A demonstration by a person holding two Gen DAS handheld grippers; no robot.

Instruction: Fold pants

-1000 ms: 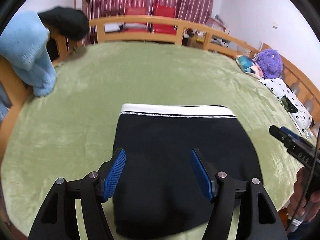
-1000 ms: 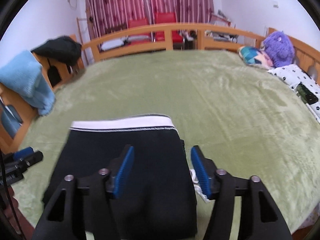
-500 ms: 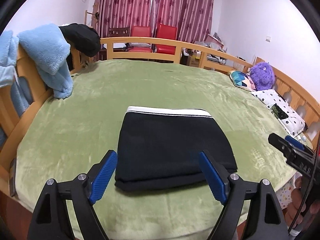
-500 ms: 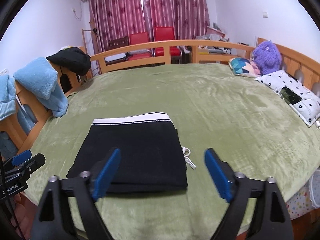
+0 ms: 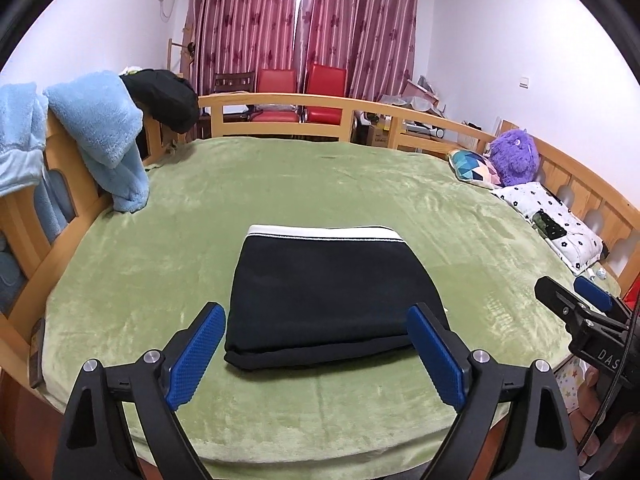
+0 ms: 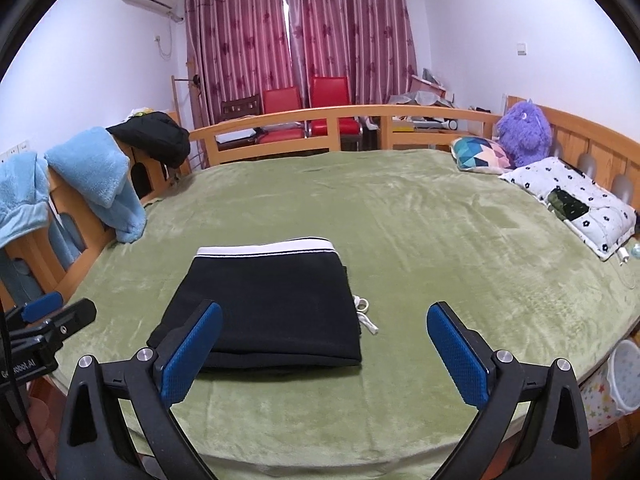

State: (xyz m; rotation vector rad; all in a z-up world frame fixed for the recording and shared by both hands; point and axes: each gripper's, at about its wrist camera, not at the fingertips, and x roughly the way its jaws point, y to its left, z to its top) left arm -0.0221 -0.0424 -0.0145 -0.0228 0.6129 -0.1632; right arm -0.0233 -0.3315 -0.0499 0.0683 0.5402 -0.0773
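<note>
Black pants [image 5: 332,292] with a white waistband lie folded into a flat rectangle on the green bed cover [image 5: 320,184], waistband on the far side. The same pants [image 6: 268,304] show in the right wrist view, a white drawstring [image 6: 366,316] poking out at their right edge. My left gripper [image 5: 316,348] hangs above the near edge of the bed, jaws still opening, nothing between the blue pads. My right gripper [image 6: 326,350] is likewise back from the pants, jaws opening wide and empty. Each gripper shows at the edge of the other's view.
A wooden rail [image 5: 280,100] rings the bed. Blue towels [image 5: 100,136] and a dark garment [image 5: 164,96] hang on the left rail. A purple plush toy [image 5: 514,156], a patterned cushion [image 5: 474,164] and a spotted pillow [image 5: 556,224] lie at the right. Red chairs [image 6: 304,100] stand behind.
Both grippers have pulled back and up from the pants, which now lie further ahead. Their jaws have spread wider. The pants stay folded in place.
</note>
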